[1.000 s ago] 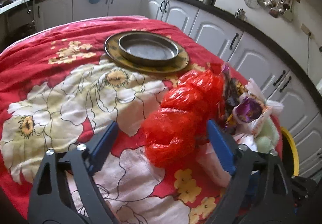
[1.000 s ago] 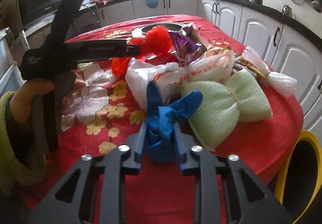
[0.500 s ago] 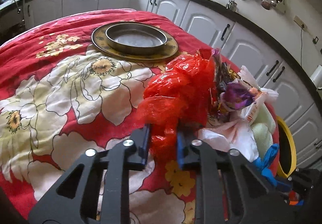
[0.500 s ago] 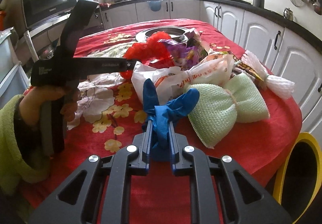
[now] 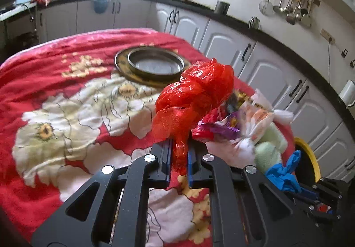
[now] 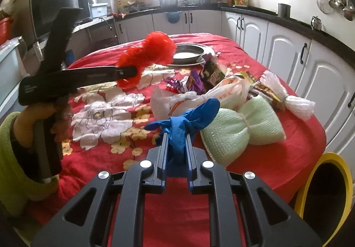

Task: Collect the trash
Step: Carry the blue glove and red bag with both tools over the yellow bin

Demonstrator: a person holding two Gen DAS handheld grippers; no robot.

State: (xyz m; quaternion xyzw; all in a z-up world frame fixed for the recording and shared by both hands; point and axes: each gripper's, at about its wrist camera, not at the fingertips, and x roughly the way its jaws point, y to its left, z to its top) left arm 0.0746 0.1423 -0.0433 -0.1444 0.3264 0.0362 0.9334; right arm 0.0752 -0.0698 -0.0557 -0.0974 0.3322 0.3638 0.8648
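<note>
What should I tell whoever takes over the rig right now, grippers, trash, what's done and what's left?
Left gripper: shut on the red plastic bag, lifted off the table.
Right gripper: shut on the blue glove.
Yellow-rimmed bin: beside the table at the right edge; nothing seen dropped in yet.
Left on the red tablecloth: white plastic bag, green mesh bundle, white mesh bundle, snack wrappers.
Next, probably: drop both held items in the bin, then return for the rest.
</note>
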